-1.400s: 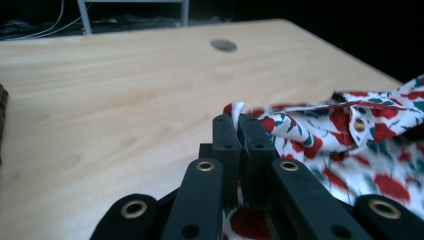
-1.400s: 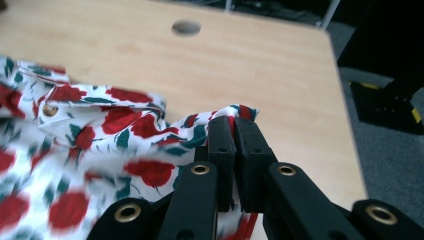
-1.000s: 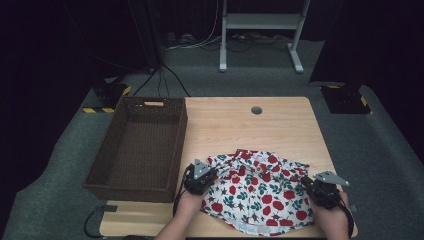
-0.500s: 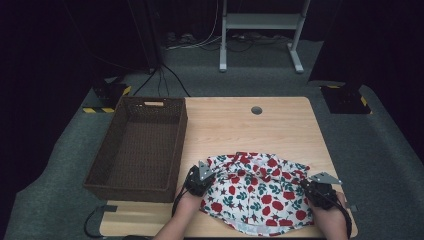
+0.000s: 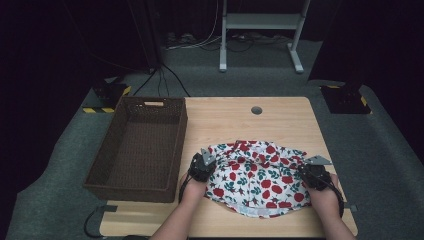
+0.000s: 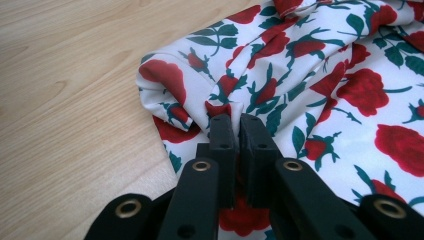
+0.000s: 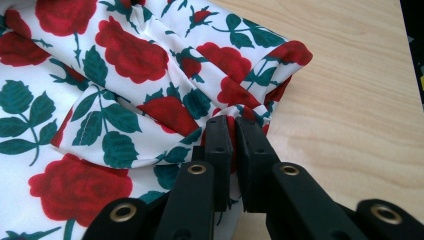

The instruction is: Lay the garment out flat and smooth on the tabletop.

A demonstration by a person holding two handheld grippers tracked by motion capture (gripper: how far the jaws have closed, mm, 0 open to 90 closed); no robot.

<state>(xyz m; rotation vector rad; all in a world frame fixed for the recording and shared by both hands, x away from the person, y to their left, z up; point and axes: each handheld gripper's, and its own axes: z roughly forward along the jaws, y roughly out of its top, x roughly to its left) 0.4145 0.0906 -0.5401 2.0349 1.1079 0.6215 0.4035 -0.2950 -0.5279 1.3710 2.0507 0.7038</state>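
Observation:
A white cloth (image 5: 255, 177) printed with red roses and green leaves lies rumpled on the near half of the wooden table (image 5: 240, 117). My left gripper (image 5: 202, 165) is at its left edge. In the left gripper view the black jaws (image 6: 236, 125) stand nearly together, pinching a gathered fold of the cloth (image 6: 325, 75). My right gripper (image 5: 312, 172) is at the cloth's right edge. Its jaws (image 7: 233, 127) have just eased apart a little, and a bunched fold of the cloth (image 7: 125, 55) is still pinched between them.
A dark brown woven basket (image 5: 132, 187) stands along the table's left side, close to the left gripper. A round cable hole (image 5: 256, 110) sits near the table's far edge. Beyond the table, a grey carpet carries cables and a white stand's feet (image 5: 260, 65).
Both grippers have slid a little away from the person, the right one also inward. The cloth's held edges came with them and it lies farther from the near edge.

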